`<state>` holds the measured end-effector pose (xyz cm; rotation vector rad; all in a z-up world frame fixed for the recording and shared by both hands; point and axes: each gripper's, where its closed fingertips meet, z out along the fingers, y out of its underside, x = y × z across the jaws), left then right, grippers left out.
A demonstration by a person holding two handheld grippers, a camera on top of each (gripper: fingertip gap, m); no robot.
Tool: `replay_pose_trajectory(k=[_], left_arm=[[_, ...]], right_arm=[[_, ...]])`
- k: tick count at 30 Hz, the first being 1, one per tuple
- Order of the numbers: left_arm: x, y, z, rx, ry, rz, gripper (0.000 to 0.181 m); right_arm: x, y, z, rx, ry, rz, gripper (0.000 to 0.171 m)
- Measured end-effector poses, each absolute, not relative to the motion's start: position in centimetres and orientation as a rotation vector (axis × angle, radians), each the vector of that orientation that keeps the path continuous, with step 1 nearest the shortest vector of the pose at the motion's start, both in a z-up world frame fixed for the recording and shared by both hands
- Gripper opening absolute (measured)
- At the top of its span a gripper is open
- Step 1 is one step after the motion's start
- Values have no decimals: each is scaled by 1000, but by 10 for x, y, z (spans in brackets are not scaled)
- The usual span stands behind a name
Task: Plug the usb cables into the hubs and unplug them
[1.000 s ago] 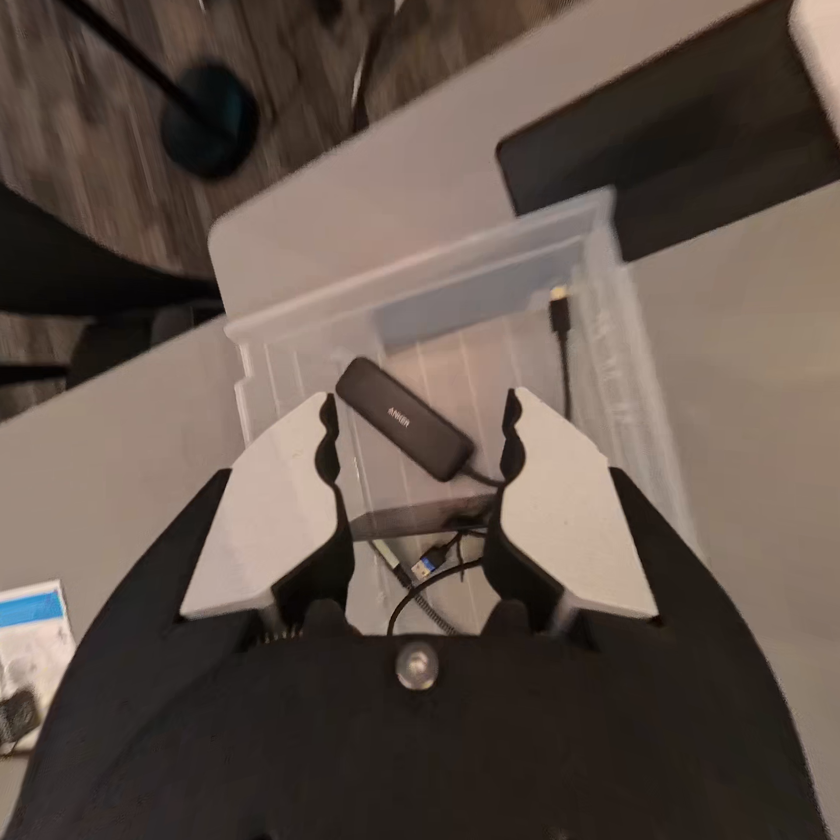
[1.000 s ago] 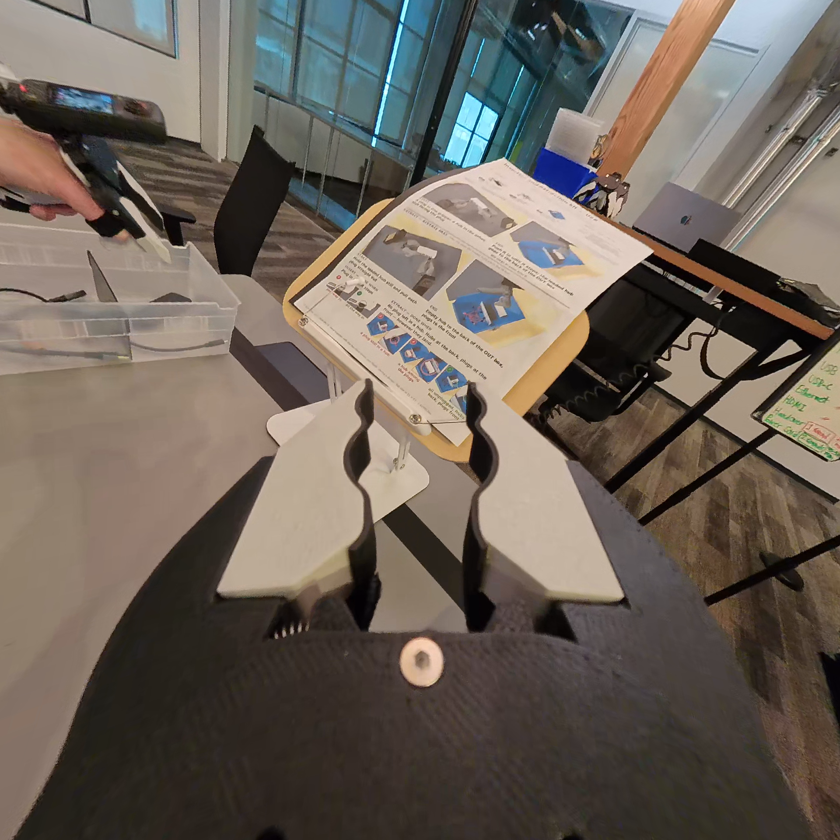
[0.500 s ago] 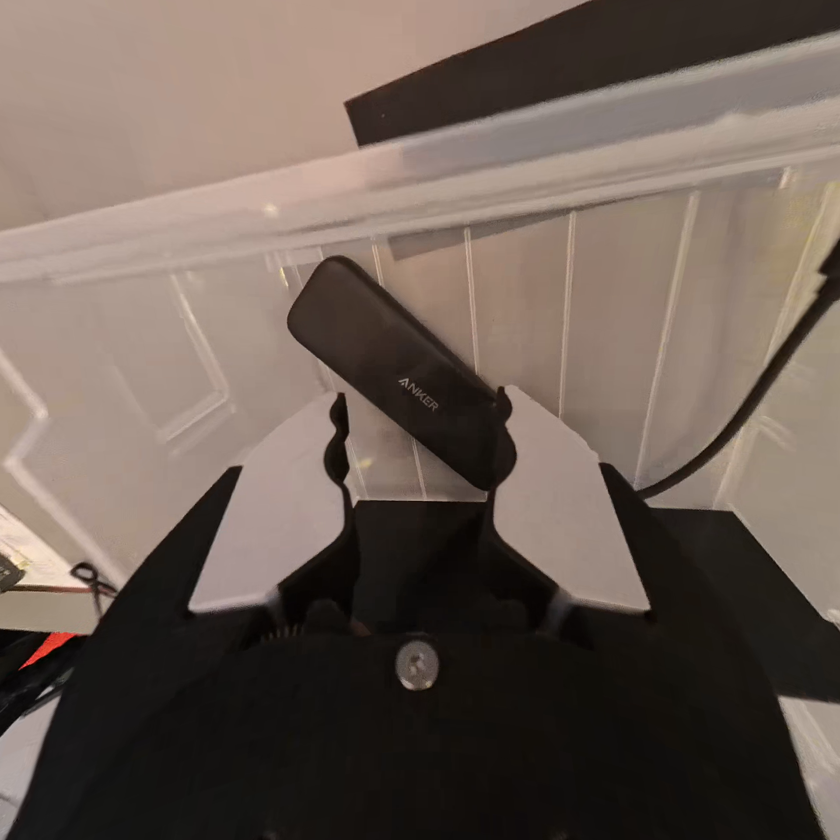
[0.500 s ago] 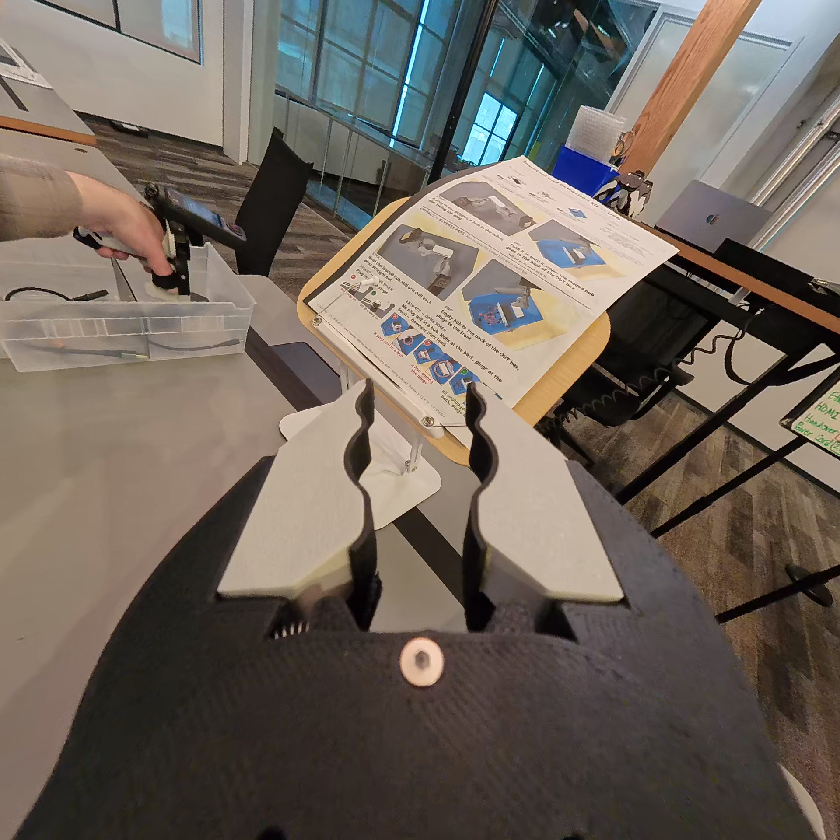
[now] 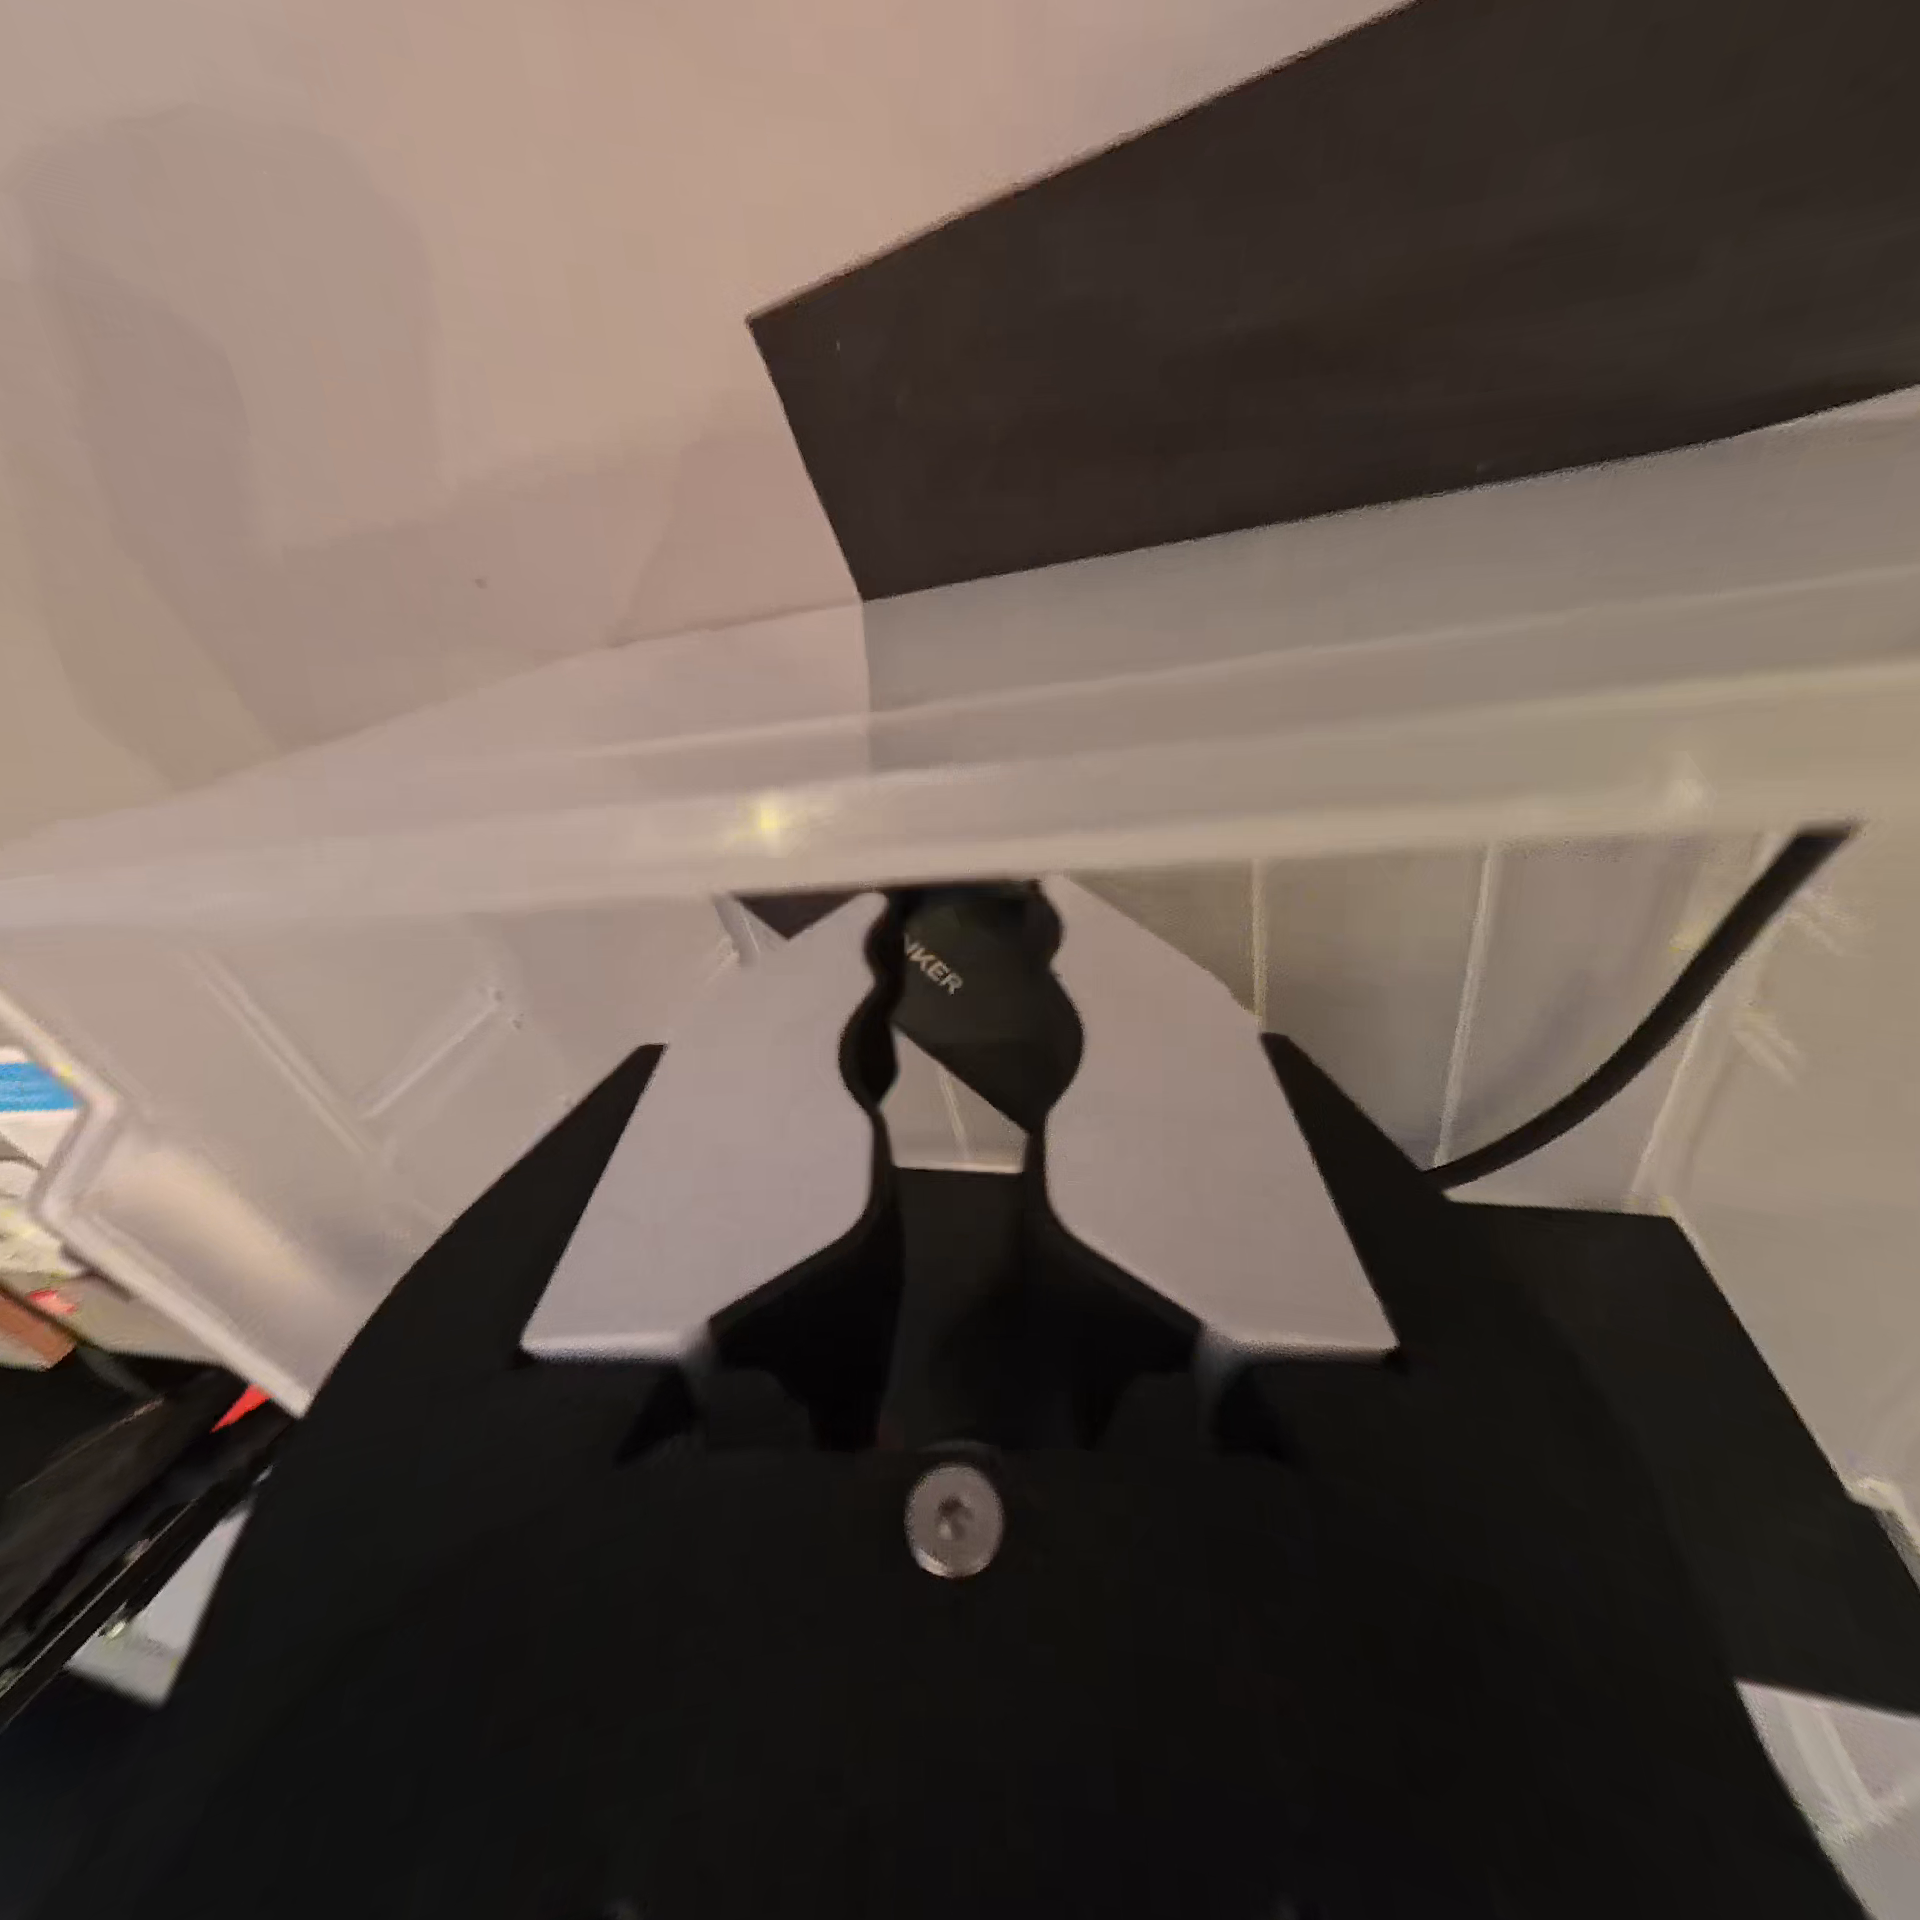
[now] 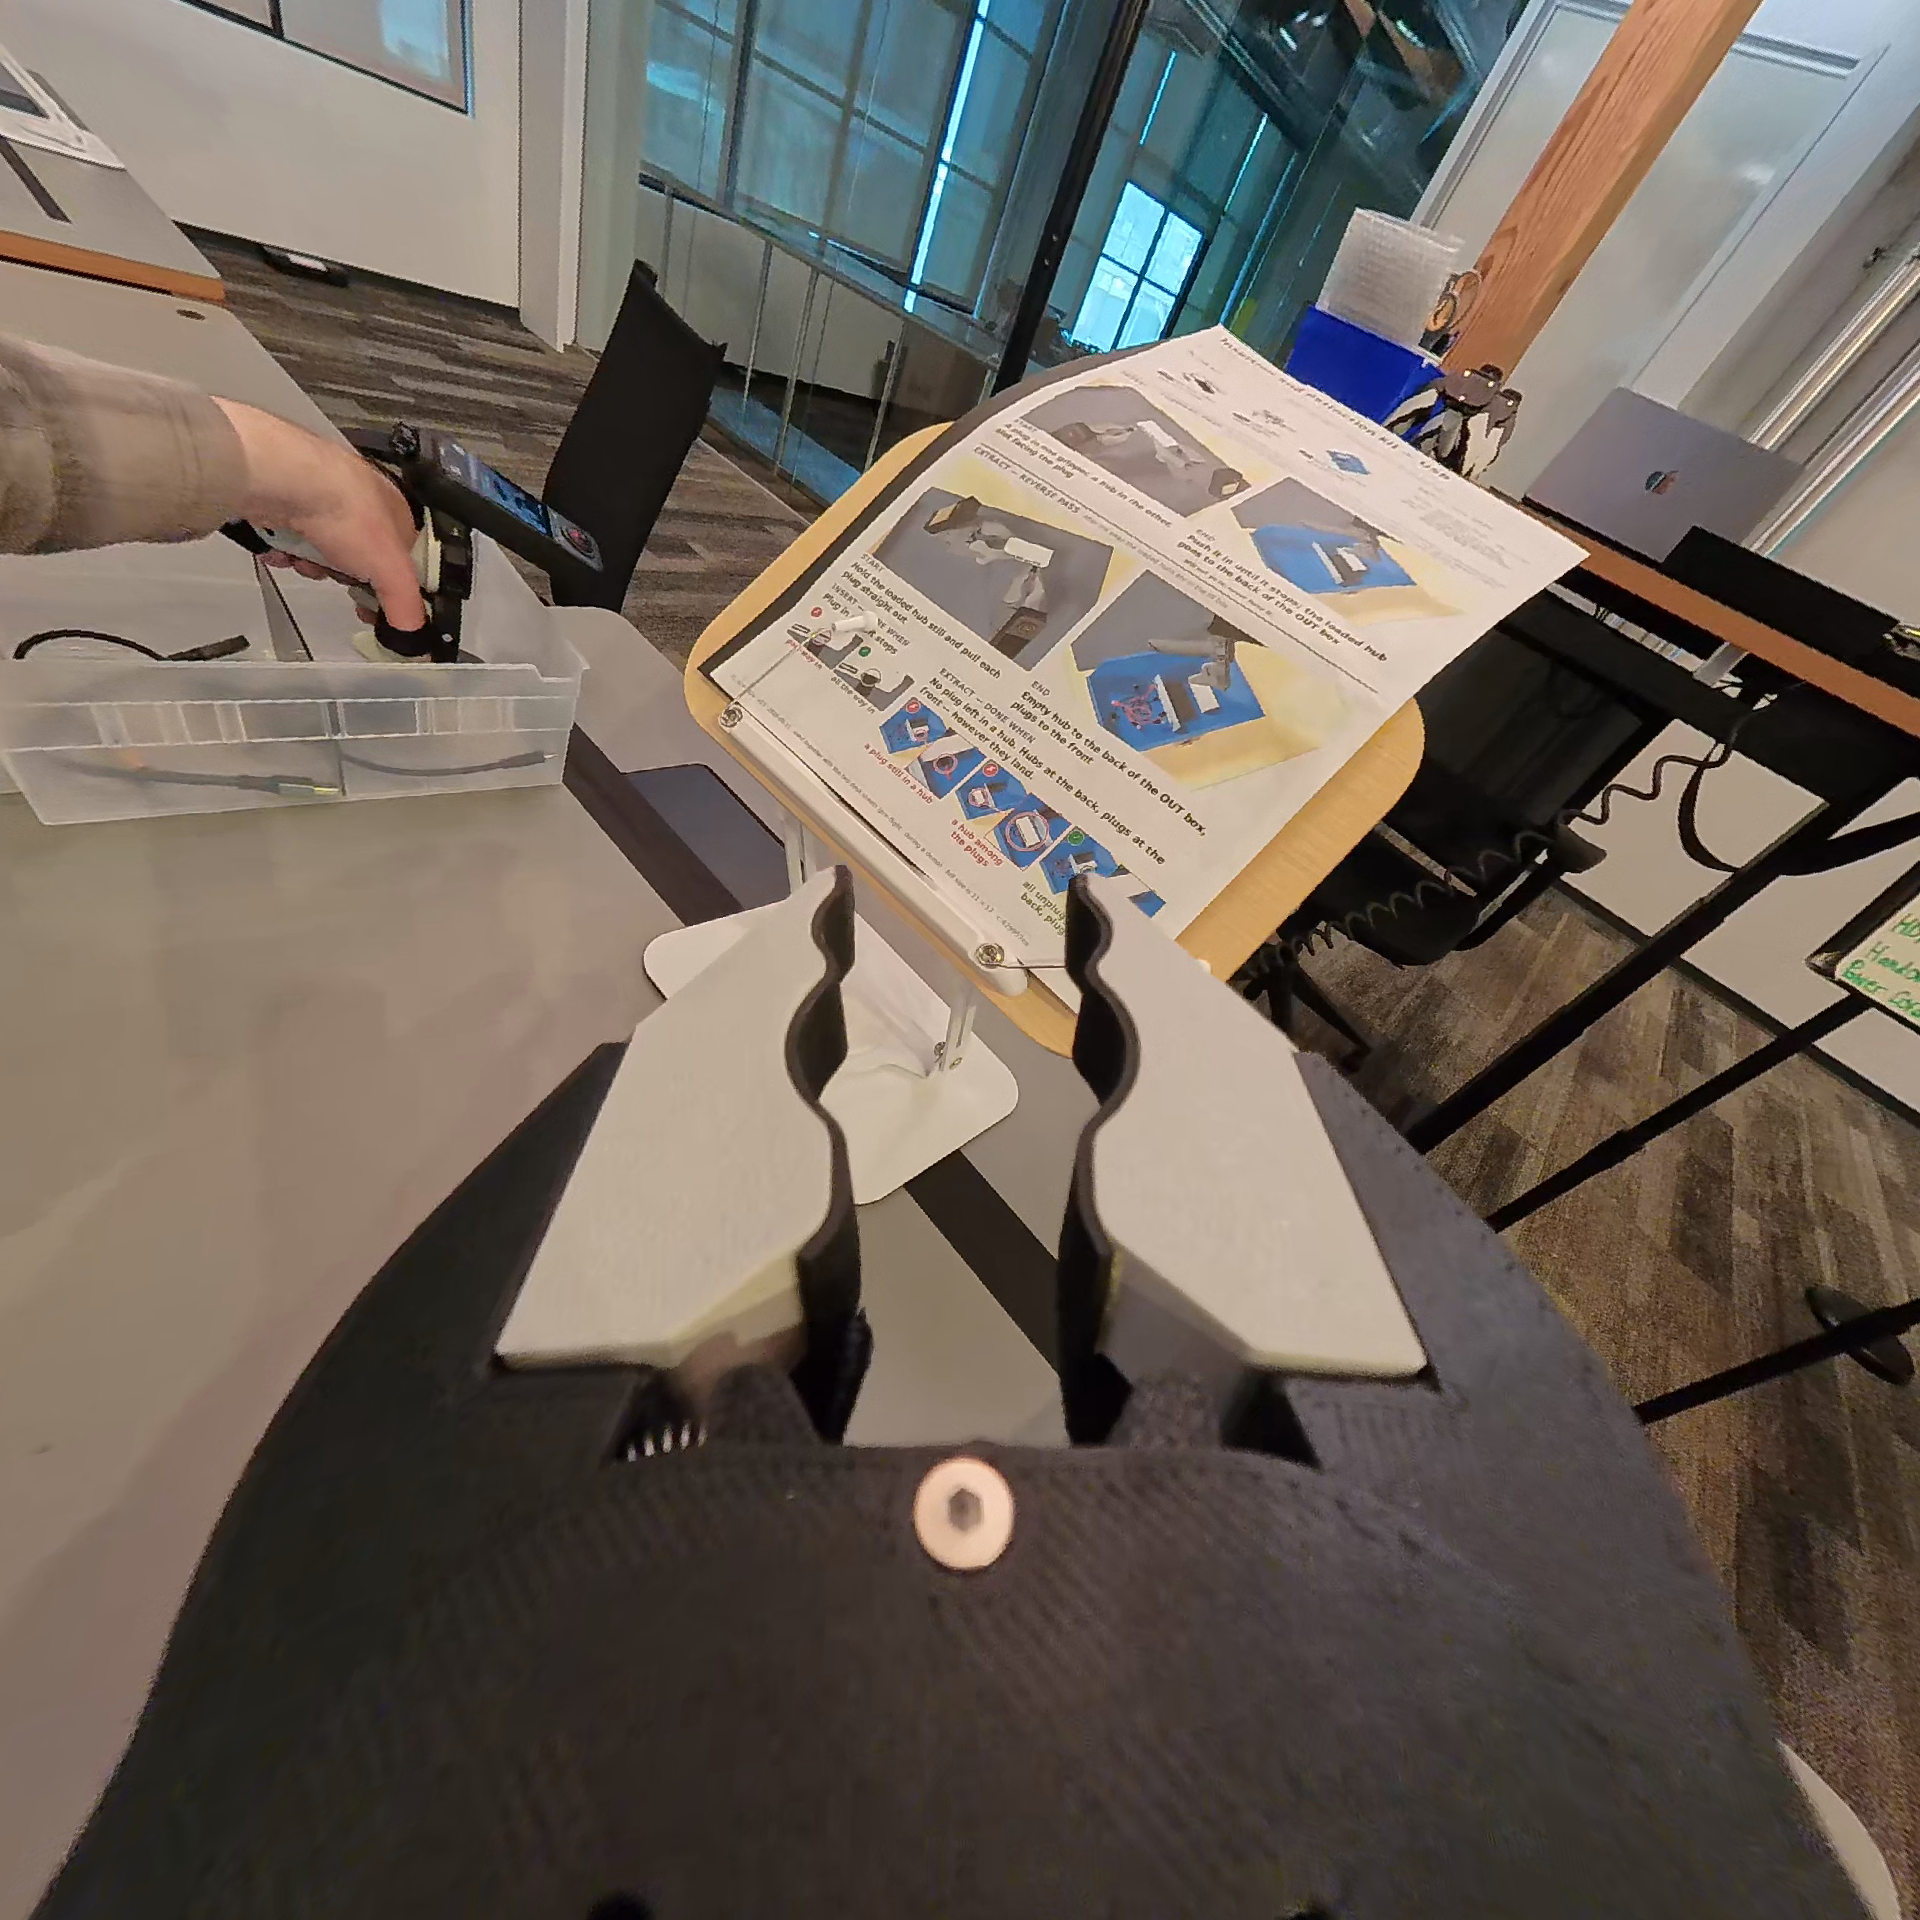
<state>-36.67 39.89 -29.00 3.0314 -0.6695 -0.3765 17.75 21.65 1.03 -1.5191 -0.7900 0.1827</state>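
Over on the far left of the table, inside the clear plastic bin [image 6: 312, 717], the left gripper [image 5: 961, 997] is seen pushed down low, its fingers pinched on the black hub [image 5: 971, 1003], which is caught right between the tips and sits just under the bin's far rim in the left wrist view. The hub's long axis is seen running diagonally, from far-left to near-right, so it's held skewed across the fingers rather than in line with them; which end carries the ports can't be told, since most of the body is hidden. A black cable [image 5: 1662, 1039] is seen curving off to the right inside the bin, well apart from the fingers. Further right, the right gripper [image 6: 961, 987] is held spread and empty over the grey table [image 6: 260, 1039], pointed toward the instruction stand [image 6: 1091, 665]. The hub is clearly nearer the left side, so any plug would probably have to be brought over by the right.
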Motion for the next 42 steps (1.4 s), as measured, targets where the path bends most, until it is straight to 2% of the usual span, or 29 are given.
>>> replay_pose_trajectory(k=[1, 7, 9, 10, 12, 22, 36, 42], left_arm=[[-362, 403, -289, 3076, -671, -337, 0], [-365, 403, -287, 3076, -723, -428, 2], [-374, 404, -284, 3067, -687, -500, 51], [-373, 400, -284, 3068, -644, -444, 64], [-374, 389, -288, 3044, -576, -372, 74], [-373, 378, -300, 3028, -345, 2, 59], [-370, 380, -295, 3073, -436, 52, 57], [-360, 383, -279, 3185, -506, 137, 51]], right_arm=[[178, 216, 11, -1517, -787, 185, 39], [187, 212, 18, -1501, -765, 188, 38], [189, 211, 20, -1497, -757, 187, 38], [190, 211, 20, -1495, -754, 188, 38], [190, 212, 20, -1495, -752, 193, 38], [183, 211, 18, -1497, -774, 206, 39], [187, 218, 13, -1512, -763, 213, 39], [183, 218, 12, -1512, -774, 217, 39]])
